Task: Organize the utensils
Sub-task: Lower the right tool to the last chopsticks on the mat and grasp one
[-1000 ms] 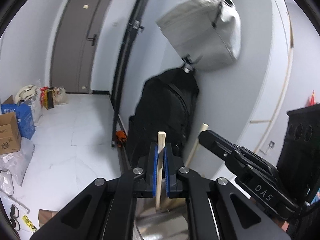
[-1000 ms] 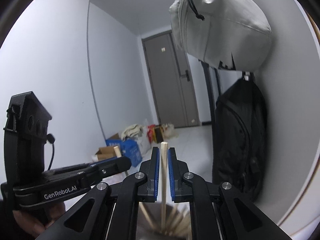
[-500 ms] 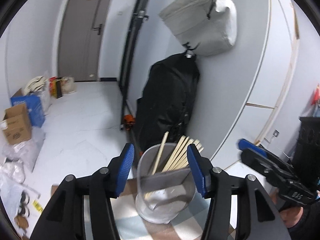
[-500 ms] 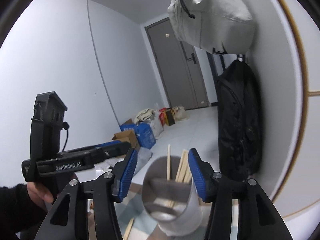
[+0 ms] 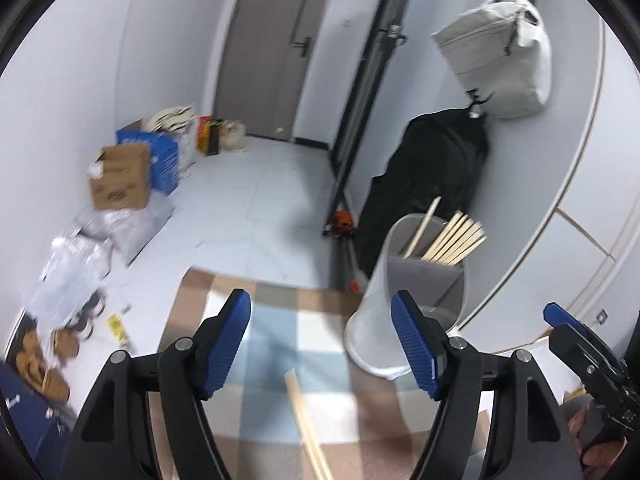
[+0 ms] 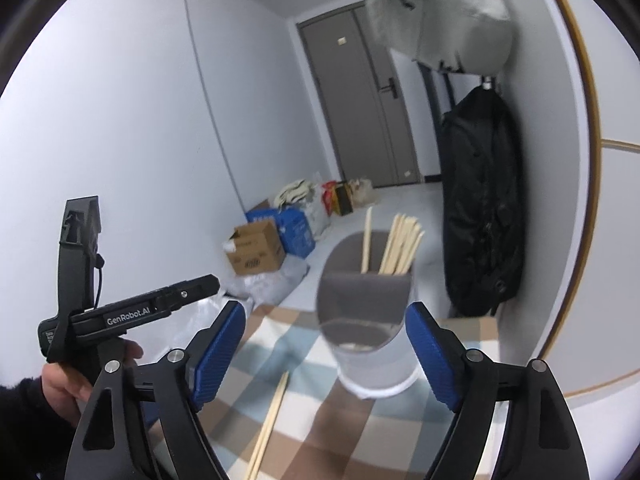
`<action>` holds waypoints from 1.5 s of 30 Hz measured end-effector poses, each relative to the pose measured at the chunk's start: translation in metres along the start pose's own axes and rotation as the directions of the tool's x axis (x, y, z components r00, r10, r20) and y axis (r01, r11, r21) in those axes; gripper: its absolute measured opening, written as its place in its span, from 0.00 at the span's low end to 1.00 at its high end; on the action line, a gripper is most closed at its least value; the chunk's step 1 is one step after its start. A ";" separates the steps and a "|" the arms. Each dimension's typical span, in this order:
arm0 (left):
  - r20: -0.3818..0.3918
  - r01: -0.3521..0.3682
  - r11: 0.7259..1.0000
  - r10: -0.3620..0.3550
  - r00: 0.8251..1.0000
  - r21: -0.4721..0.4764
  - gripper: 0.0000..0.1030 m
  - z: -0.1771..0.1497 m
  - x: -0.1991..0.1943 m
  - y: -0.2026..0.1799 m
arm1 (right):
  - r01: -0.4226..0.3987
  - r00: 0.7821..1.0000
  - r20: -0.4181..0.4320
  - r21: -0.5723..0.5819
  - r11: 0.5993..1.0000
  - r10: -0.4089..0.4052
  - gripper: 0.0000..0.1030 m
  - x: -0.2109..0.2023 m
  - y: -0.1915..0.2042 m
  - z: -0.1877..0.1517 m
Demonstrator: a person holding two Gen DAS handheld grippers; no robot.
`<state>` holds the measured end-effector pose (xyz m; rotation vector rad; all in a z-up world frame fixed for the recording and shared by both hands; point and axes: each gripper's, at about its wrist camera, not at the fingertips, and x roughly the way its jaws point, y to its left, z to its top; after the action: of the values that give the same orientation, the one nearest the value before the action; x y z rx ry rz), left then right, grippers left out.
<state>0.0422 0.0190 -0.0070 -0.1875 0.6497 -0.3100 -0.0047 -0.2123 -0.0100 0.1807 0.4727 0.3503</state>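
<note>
Left gripper: fingers spread wide, nothing between the blue pads; the jaws have just been opening.
Right gripper: fingers also spread wide and empty; the jaws have just been opening.
Loose chopsticks: lying flat on the checked cloth, low centre of the left wrist view, below the gap of the left fingers; in the right wrist view they lie at lower centre.
Holder: pale cup with a grey divider, upright on the cloth, right of centre in the left wrist view, centre in the right.
Chopsticks in holder: a bundle leaning right, one stick standing apart to its left.
Surface: covered by the cloth.
Black bag: hangs on the wall at right, behind the holder.
Cardboard box: on the floor, left of frame.
</note>
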 end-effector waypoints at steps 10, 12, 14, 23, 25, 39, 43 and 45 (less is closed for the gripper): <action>-0.040 -0.115 0.991 0.113 0.993 -0.063 0.75 -0.032 -0.001 0.045 | -0.024 0.966 -0.258 -0.066 0.998 0.006 0.86 0.064 0.033 -0.041; -0.038 -0.147 0.985 0.144 0.989 -0.087 0.75 -0.034 -0.002 0.056 | -0.018 0.954 -0.301 -0.082 0.996 -0.008 0.84 0.080 0.040 -0.049; -0.053 -0.162 0.980 0.157 0.986 -0.113 0.75 -0.034 -0.002 0.066 | -0.017 0.936 -0.351 -0.109 0.994 -0.023 0.71 0.099 0.048 -0.056; -0.135 -0.156 0.964 0.129 0.982 -0.214 0.75 -0.041 0.004 0.098 | 0.052 0.868 -0.478 -0.180 0.982 -0.133 0.38 0.168 0.063 -0.085; -0.167 -0.157 0.962 0.121 0.979 -0.222 0.75 -0.043 0.008 0.101 | 0.066 0.860 -0.484 -0.205 0.976 -0.160 0.36 0.179 0.067 -0.088; -0.206 -0.160 0.946 0.103 0.973 -0.282 0.75 -0.043 0.010 0.124 | 0.138 0.805 -0.526 -0.286 0.948 -0.276 0.22 0.211 0.076 -0.096; -0.198 -0.150 0.941 0.092 0.976 -0.303 0.75 -0.040 0.008 0.128 | 0.150 0.818 -0.508 -0.266 0.952 -0.271 0.22 0.208 0.075 -0.092; -0.191 -0.148 0.942 0.093 0.977 -0.302 0.75 -0.038 0.006 0.128 | 0.130 0.830 -0.506 -0.233 0.964 -0.235 0.22 0.203 0.074 -0.089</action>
<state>0.0518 0.1337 -0.0745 -0.4285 0.8803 -0.1019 0.1005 -0.0605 -0.1536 -0.1578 0.9965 0.2498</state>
